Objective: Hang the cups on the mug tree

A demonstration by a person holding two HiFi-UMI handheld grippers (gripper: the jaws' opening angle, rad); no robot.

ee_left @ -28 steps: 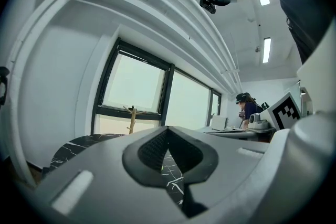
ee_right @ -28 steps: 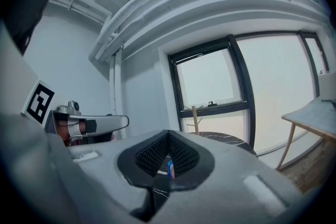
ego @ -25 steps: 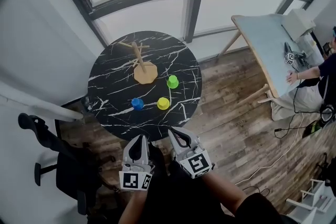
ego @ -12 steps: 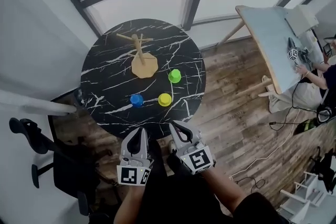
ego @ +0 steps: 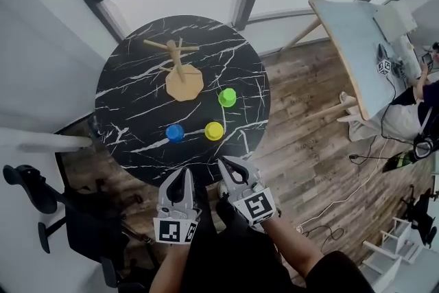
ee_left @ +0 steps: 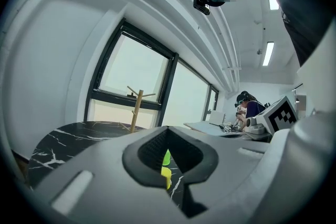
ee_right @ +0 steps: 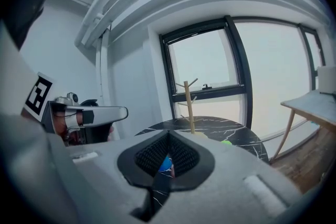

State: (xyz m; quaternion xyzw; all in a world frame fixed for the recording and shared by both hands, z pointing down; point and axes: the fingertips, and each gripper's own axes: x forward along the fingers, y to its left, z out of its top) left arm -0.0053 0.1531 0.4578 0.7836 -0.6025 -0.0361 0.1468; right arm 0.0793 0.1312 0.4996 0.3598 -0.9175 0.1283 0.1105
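1. The left tongs [ego: 186, 175] and the right tongs [ego: 226, 163] were both closed and held nothing. They sat side by side just off the near edge of the round black marble worktop [ego: 130, 89], with their tips turned toward it.
2. Three small plastic cups stood on the near half of the worktop, ahead of the tongs and apart from them.
3. The blue cup [ego: 175, 133] lay ahead of the left tongs. The yellow cup [ego: 214, 131] lay just beside it, ahead of the right tongs.
4. The green cup [ego: 227, 97] stood farther in, toward the right edge.
5. The wooden mug tree [ego: 180, 72] stood beyond the cups, between the middle and the far edge, well apart from both tongs. The green cup was near its pale octagonal base without touching it.
6. The tree's stem stood upright, its long axis vertical, with thin pegs slanting up and outward.
7. The cups were too small to tell which way their handles pointed.
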